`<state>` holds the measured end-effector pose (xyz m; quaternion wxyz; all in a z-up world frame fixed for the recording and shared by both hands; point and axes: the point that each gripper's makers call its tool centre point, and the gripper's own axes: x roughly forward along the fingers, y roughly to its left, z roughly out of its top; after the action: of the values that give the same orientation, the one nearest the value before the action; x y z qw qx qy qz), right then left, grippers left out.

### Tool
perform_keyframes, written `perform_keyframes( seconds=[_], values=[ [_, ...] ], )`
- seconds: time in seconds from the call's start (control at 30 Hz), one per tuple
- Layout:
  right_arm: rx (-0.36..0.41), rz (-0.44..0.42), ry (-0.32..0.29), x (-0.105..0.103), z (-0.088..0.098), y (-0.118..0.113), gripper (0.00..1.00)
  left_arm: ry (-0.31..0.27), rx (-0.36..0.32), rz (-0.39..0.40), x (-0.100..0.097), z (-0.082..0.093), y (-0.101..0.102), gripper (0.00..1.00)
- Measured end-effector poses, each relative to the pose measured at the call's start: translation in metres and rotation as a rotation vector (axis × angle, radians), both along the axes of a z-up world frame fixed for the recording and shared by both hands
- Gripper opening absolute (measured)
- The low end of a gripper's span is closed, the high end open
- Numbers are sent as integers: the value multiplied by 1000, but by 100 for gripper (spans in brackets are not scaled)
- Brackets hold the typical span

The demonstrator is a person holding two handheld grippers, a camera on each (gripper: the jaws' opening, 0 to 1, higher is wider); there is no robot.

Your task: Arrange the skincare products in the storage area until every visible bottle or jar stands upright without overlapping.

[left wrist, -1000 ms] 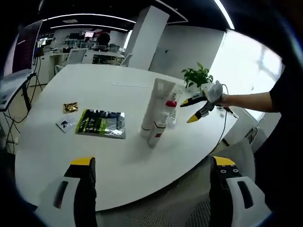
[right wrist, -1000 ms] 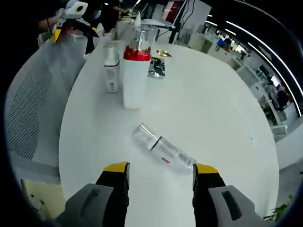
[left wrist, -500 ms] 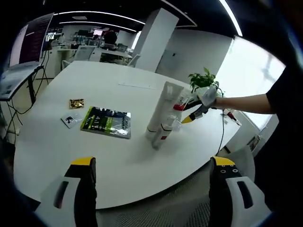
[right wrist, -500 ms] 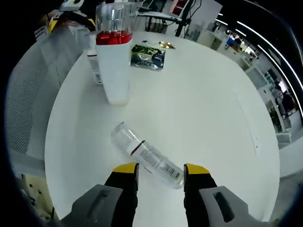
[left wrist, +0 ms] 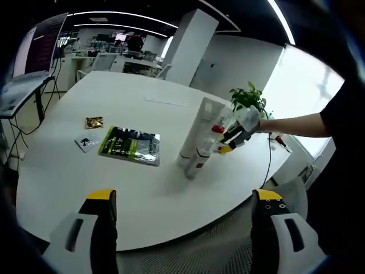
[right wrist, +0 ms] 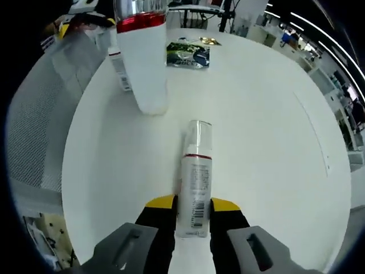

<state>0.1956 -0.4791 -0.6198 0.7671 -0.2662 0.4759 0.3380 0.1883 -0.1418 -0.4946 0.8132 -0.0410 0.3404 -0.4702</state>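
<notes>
A clear bottle [right wrist: 194, 171] with a thin red band lies lengthwise on the white table [right wrist: 268, 120], and my right gripper [right wrist: 193, 204] is shut on its lower end. Just beyond stand a white bottle with a red band and clear cap [right wrist: 142, 57] and a small white bottle [right wrist: 120, 68]. In the left gripper view a tall white tube [left wrist: 194, 132], a small white bottle [left wrist: 197, 162] and the red-banded bottle [left wrist: 218, 130] stand grouped, with the right gripper [left wrist: 230, 140] low beside them. My left gripper [left wrist: 185, 198] hangs open off the table's near edge.
A green packet [left wrist: 130, 146], a gold sachet [left wrist: 94, 122] and a small card [left wrist: 85, 141] lie left of the bottles. A potted plant [left wrist: 246, 97] stands behind them. A mesh chair [right wrist: 40, 114] sits beside the table edge. Desks and monitors fill the room behind.
My right gripper came down over the lying clear bottle and shut on it; the bottle now lines up with the jaws. The left gripper stayed open and almost still.
</notes>
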Motion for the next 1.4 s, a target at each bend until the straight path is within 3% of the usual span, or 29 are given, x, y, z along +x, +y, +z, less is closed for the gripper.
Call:
perform_keyframes(
  seconds=[0.07, 0.17, 0.27, 0.3, 0.4, 0.5, 0.63, 0.67, 0.73, 0.8, 1.07, 1.17, 1.33, 1.4],
  values=[
    [30, -24, -6, 0, 0, 1, 18, -2, 0, -1, 0, 0, 0, 91],
    [73, -154, 13, 2, -2, -4, 14, -2, 3, 0, 0, 0, 0, 91],
    [62, -149, -2, 4, -2, -3, 13, -4, 0, 4, 0, 0, 0, 91],
    [71, -215, -3, 4, -2, -4, 12, -3, -2, 4, 0, 0, 0, 91],
    [118, -298, -35, 9, -1, -4, 10, -4, -2, 5, 1, 0, 0, 90],
    [262, -522, -70, 14, 2, 0, 10, -1, -10, 10, 2, 0, 1, 90],
    [444, -667, -133, 9, 13, 19, 10, 6, -29, 6, 1, 2, 1, 88],
    [454, -697, -156, 9, 14, 17, 10, 8, -31, 7, 1, 2, 2, 87],
    [604, -769, -203, 11, 30, 28, 10, 12, -49, 17, 3, 3, 4, 87],
    [703, -835, -258, 10, 47, 33, 10, 13, -67, 17, 3, 5, 4, 87],
    [1028, -893, -454, -11, 125, 64, 10, 33, -96, -6, -1, 6, 2, 82],
    [1120, -918, -505, -23, 148, 76, 10, 32, -102, 2, 3, 6, 5, 83],
    [1251, -890, -565, -41, 186, 104, 10, 12, -103, 13, 5, 7, 6, 83],
    [1262, -854, -573, -48, 197, 119, 10, 12, -104, 13, 5, 7, 5, 83]
  ],
)
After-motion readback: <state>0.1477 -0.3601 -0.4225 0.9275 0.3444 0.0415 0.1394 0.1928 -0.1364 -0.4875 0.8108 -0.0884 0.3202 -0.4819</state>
